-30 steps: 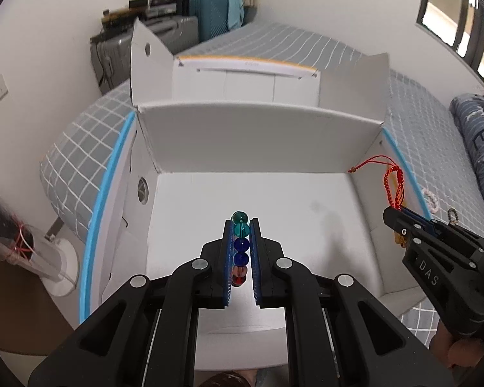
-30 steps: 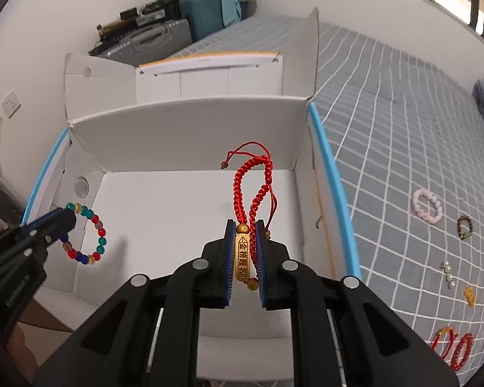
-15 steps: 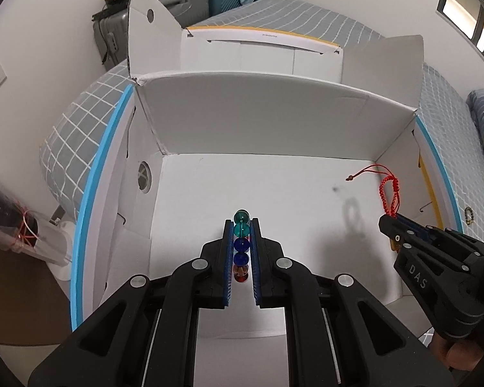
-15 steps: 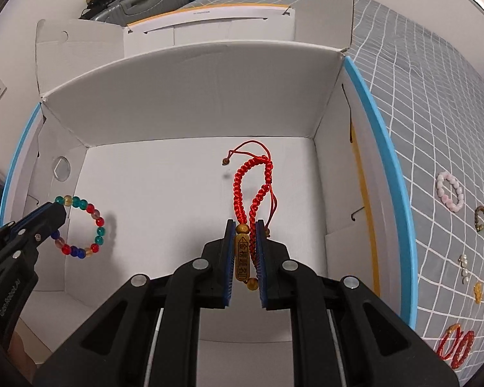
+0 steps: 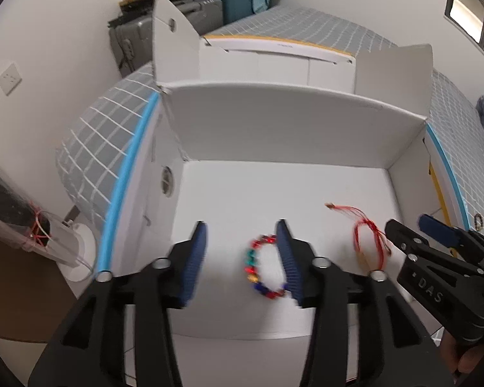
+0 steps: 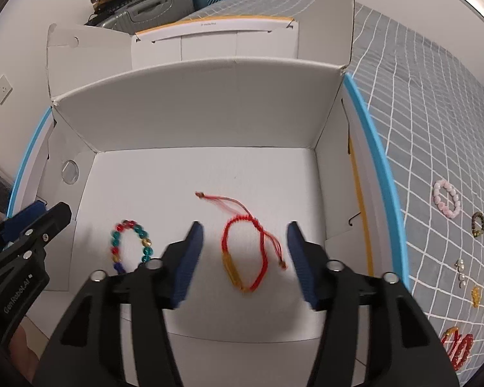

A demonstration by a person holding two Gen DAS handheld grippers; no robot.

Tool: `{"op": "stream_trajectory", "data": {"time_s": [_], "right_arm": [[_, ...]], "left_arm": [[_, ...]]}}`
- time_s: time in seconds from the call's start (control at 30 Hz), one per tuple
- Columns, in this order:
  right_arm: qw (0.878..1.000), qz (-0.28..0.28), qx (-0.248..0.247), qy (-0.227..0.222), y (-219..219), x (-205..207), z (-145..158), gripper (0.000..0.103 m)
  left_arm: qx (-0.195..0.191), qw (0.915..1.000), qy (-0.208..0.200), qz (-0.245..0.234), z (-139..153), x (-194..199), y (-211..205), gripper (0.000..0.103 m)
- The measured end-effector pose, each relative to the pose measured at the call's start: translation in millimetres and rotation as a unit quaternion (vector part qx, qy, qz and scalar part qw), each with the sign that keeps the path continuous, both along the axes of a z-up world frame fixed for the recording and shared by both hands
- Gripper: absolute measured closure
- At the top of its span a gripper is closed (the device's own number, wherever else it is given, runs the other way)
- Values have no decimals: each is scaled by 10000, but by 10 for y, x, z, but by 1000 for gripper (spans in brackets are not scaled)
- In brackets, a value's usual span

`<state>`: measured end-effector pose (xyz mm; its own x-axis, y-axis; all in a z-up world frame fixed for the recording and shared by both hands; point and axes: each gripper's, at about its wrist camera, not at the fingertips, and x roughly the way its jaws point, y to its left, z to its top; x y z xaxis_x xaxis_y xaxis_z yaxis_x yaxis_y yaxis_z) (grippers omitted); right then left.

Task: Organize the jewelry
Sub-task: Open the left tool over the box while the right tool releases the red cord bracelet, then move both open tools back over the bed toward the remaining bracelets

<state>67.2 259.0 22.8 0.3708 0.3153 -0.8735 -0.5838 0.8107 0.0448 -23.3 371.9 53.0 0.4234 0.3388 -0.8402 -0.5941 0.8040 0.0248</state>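
Releasing both pieces over the white cardboard box, so they lie apart on its floor: left gripper, jaws just opened, above the multicoloured bead bracelet; right gripper, likewise parted, above the red cord bracelet. Legible markings: "DAS" and "GenRobot.AI" on the gripper bodies.

I look over a bed spread with a grey, white-gridded cover. Beyond its far end, grey and teal suitcases stand against the white wall, which carries a socket. A window brightens the wall right of the bed.
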Motion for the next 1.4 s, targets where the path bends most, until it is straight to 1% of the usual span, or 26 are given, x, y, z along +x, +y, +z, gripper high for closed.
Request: {"op": "stream_trajectory", "data": {"time_s": [0.03, 0.1, 0.13, 0.17, 0.27, 0.4, 0.53, 0.57, 0.7, 0.83, 0.93, 1.0, 1.2, 1.33, 1.4], "right_arm": [[10000, -3, 18, -26, -4, -3, 14, 39], [9999, -14, 88, -92, -30, -23, 61, 33], [9999, -27, 98, -130, -39, -34, 83, 29], [9998, -33, 110, -167, -45, -45, 107, 25], [9995, -22, 173, -259, -72, -67, 174, 20], [9992, -52, 191, -348, -111, -104, 239, 19], [9984, -130, 253, -496, -194, -130, 333, 19], [9979, -153, 301, -547, -234, -144, 370, 19], [9960, -271, 403, -750, -412, -188, 518, 19], [9929, -479, 487, -971, -724, -213, 699, 19], [9906, -639, 527, -1085, -966, -207, 793, 19], [9891, -773, 505, -1147, -1161, -193, 847, 19], [9837, -1181, 477, -1270, -1743, -144, 966, 19], [9792, -1455, 451, -1339, -2156, -144, 1015, 19], [9763, -1613, 447, -1372, -2370, -147, 1025, 19]], "left_arm": [[63, 10000, -36, 49, 24, -27, 5, 49], [104, 9999, -98, 93, 58, -65, 18, 43], [120, 9997, -147, 136, 76, -90, 29, 38], [147, 9996, -165, 159, 86, -99, 33, 37], [104, 9996, -194, 198, 90, -125, 65, 35], [149, 9993, -266, 203, 127, -147, 32, 29], [154, 9988, -427, 166, 208, -197, -14, 19], [138, 9986, -485, 130, 232, -209, -38, 16], [145, 9980, -614, 19, 297, -216, -166, 12], [186, 9970, -739, -166, 380, -157, -374, 7], [167, 9954, -844, -411, 441, -92, -589, 6], [80, 9940, -906, -607, 459, -38, -741, 6], [72, 9899, -1017, -990, 528, 114, -1208, 6], [29, 9848, -1057, -1381, 563, 218, -1582, 6], [-38, 9807, -1047, -1652, 562, 274, -1783, 6]]}}
